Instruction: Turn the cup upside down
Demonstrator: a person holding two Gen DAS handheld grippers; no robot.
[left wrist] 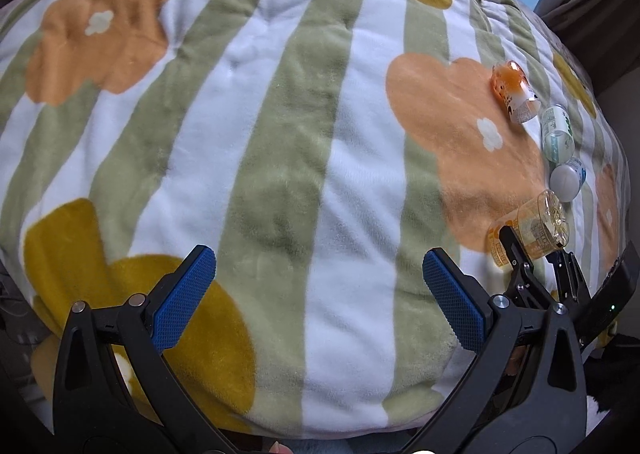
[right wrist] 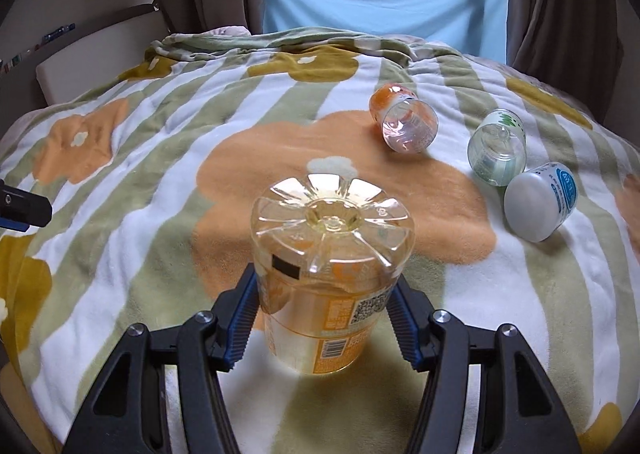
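While clamped between the blue pads (right wrist: 240,318) of the right gripper (right wrist: 324,318), sits with its ribbed base turned up: the yellow cup (right wrist: 328,282), a clear plastic tub with an orange label and a QR code, open end facing down toward the blanket (right wrist: 160,181). Pressed on both sides by the pads, low on the wall. Whether the rim touches the fabric, cannot tell.

Ahead and to the right of that gripper, lying on their sides on the orange flower print: an orange cup (right wrist: 404,125), mouth toward the camera; just right of it a green-labelled cup (right wrist: 496,147); nearer still, touching or almost touching that one, a white cup with blue label (right wrist: 538,199), base toward the camera.

Hovering over the striped blanket to the left, spread wide and holding nothing: the left gripper (left wrist: 320,294). Seen from there, off to the right, the yellow cup (left wrist: 532,230) in the other gripper's black fingers (left wrist: 516,254), with the three loose cups lined up beyond it.
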